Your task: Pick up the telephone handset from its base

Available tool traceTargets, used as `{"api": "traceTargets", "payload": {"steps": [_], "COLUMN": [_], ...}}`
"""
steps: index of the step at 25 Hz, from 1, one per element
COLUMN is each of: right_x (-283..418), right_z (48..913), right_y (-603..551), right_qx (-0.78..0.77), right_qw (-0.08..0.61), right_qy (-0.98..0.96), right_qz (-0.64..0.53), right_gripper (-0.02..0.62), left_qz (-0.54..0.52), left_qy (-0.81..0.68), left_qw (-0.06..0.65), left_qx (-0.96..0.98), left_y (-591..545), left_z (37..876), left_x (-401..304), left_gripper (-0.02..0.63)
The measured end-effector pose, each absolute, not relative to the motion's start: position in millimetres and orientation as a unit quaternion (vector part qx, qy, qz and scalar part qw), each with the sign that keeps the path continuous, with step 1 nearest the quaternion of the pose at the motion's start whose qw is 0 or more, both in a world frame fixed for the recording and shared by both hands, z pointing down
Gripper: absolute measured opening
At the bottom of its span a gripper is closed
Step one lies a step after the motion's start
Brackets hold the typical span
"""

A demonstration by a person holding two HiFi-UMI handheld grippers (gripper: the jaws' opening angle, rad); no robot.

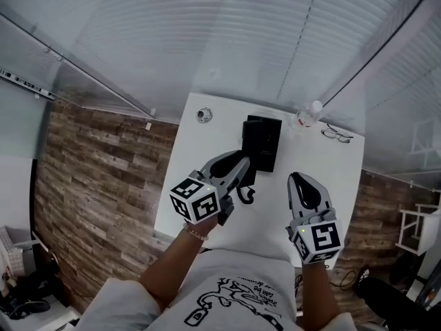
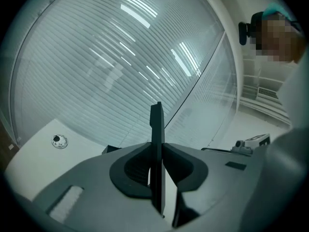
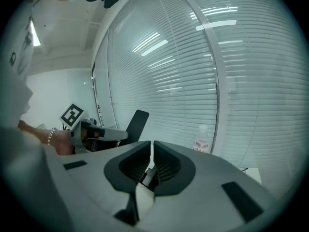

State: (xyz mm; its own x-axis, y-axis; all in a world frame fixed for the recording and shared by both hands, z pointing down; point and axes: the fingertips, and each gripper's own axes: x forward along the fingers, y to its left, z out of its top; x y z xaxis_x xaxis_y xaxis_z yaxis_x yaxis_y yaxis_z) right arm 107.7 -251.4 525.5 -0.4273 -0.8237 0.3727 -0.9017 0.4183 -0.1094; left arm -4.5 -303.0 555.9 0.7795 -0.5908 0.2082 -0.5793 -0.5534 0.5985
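The white desk (image 1: 219, 131) took up most of the view, with the black phone base (image 1: 264, 142) sitting toward its far edge. The left hand-held gripper (image 1: 242, 165) was clamped tight on the handset (image 2: 156, 124), pinching it across its thin side so it stood up edge-on between the jaws. It looked to me like the handset was already off the base, held just beside its near corner and angled up at the blinds. The right hand-held gripper (image 1: 300, 181) had its jaws together on nothing, parked off to the side, probably just staying out of the way. The curly cord (image 1: 245, 194) hung under the handset. A bottle (image 1: 309, 114) and glasses (image 1: 337, 134) sat at the far end.
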Motion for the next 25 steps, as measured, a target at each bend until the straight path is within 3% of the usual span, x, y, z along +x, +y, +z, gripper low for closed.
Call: {"api": "traceTargets", "payload": {"steps": [25], "right_x": [134.3], "right_z": [335.3], "right_y": [-131.2], "right_qx": [0.506], "right_qw": [0.06], "right_qy": [-0.859], "right_qz": [0.048], "right_gripper": [0.017], "left_qz": [-0.119], "left_qy": [-0.318], "left_qw": [0.218], "left_qx": [0.915], "left_y": [-151.7], "left_z": [337.0], "left_x": [2.2], "left_gripper": [0.066]}}
